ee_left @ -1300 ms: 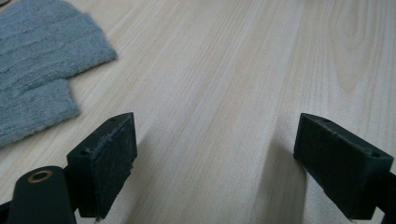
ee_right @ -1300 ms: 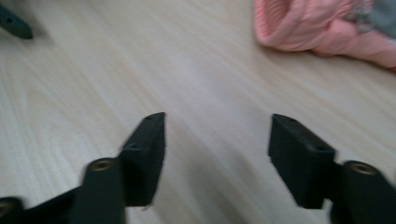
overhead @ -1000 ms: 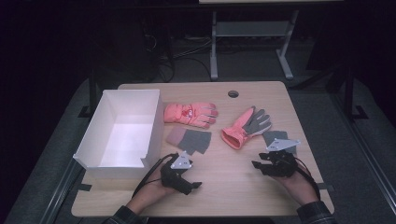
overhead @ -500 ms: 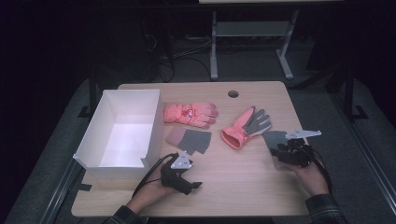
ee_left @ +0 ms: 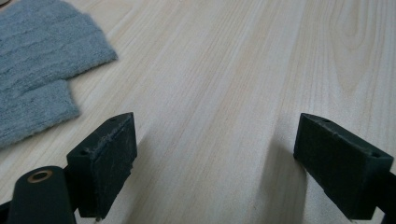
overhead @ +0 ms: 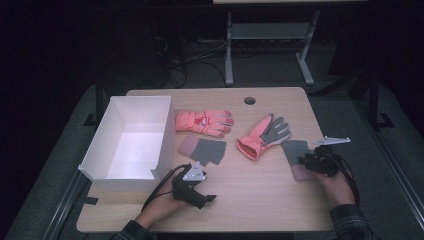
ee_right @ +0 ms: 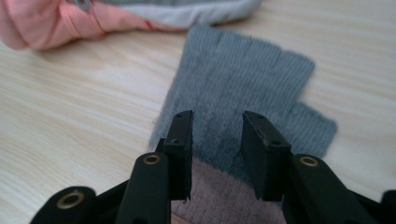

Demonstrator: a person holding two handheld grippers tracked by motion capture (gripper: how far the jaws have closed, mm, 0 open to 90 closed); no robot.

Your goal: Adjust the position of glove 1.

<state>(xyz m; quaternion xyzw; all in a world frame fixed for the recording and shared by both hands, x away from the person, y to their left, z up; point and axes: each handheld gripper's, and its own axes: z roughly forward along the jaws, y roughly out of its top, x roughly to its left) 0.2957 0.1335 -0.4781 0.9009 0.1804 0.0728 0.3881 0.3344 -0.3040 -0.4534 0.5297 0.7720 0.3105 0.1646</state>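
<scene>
Right gripper (ee_right: 216,154) jaws narrowed, straddling grey fingerless glove (ee_right: 243,79) near pink cuff, apparently not yet clamped; pick-up step, next: close, lift.

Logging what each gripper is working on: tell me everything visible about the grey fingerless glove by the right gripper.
The grey fingerless glove is ribbed knit with a dusty pink cuff, short open finger stubs and a thumb stub to one side. It lies flat on the wooden table, just right of the pink and grey ski glove, apart from it. The right gripper sits over its cuff end, jaws partly closed with knit showing between them; a firm pinch cannot be confirmed.
</scene>
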